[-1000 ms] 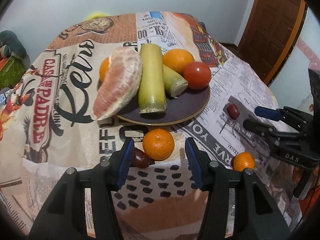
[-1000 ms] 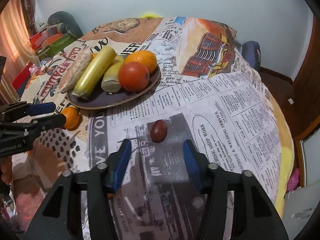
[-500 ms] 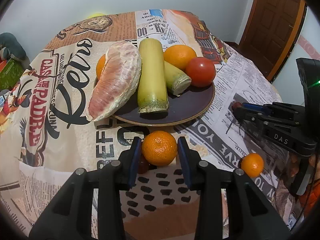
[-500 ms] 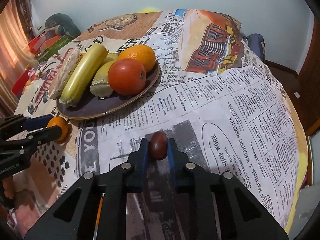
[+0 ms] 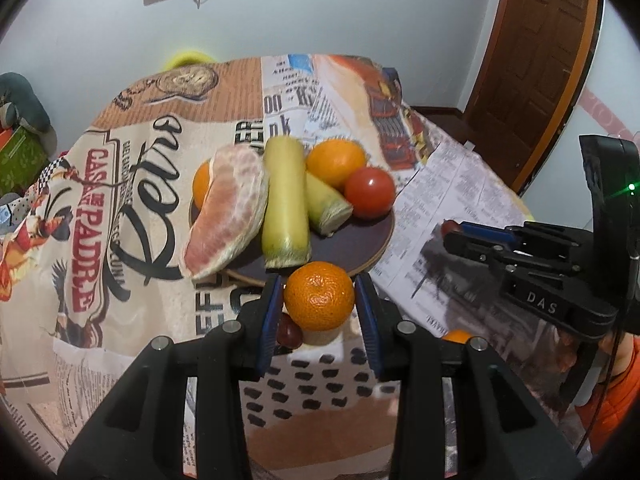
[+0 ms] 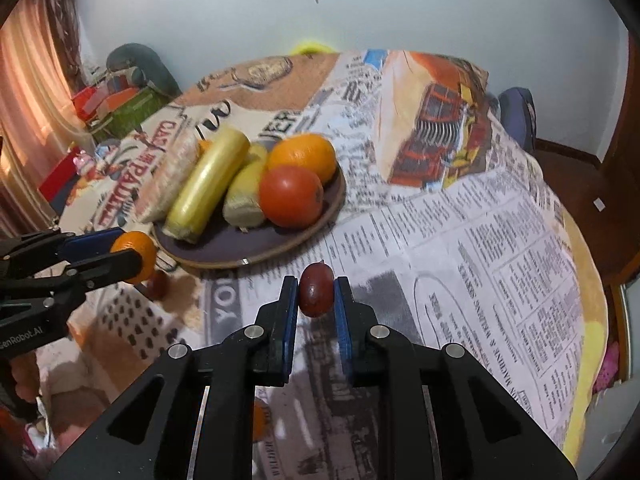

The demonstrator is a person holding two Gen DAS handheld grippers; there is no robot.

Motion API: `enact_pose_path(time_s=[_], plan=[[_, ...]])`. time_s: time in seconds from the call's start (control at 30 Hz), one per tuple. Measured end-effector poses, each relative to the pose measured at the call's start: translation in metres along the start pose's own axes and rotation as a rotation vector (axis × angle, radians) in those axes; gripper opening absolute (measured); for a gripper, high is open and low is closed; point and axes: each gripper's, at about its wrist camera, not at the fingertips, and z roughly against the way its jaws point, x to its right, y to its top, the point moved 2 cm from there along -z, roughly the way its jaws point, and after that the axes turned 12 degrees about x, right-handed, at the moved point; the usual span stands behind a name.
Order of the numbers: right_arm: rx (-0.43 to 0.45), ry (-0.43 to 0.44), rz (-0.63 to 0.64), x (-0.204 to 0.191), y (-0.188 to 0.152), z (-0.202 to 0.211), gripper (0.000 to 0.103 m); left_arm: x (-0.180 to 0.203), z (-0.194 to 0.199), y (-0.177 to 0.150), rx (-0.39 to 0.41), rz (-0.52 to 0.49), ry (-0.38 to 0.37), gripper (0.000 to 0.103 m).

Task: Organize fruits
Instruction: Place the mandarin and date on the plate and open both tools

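Note:
My left gripper is shut on a mandarin and holds it above the table, just before the dark plate. The mandarin also shows in the right wrist view. My right gripper is shut on a small dark red fruit, lifted off the cloth to the plate's right. The plate holds a peeled pomelo piece, two sugarcane pieces, an orange and a tomato. Another dark red fruit and a second mandarin lie on the cloth.
The round table carries a newspaper-print cloth. A wooden door stands at the right. Boxes and clutter sit beyond the table's left edge. A blue chair back stands behind the table.
Both grippers closed on their fruit, the left on the mandarin, the right on the dark red fruit. Both have since lifted their fruit off the cloth.

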Motion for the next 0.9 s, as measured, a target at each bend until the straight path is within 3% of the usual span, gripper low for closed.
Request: enact_pose_path(time_s=[0.3, 0.9], plan=[[0.053, 0.036, 0.016, -0.012, 0.019, -0.003, 0.016, 0.007, -0.01, 0.019, 0.03, -0.004, -0.016, 0.037], [-0.003, 0.095, 0.039, -0.022, 0.012, -0.047, 0.016, 0.001, -0.041, 0.024, -0.007, 0.008, -0.043, 0.037]])
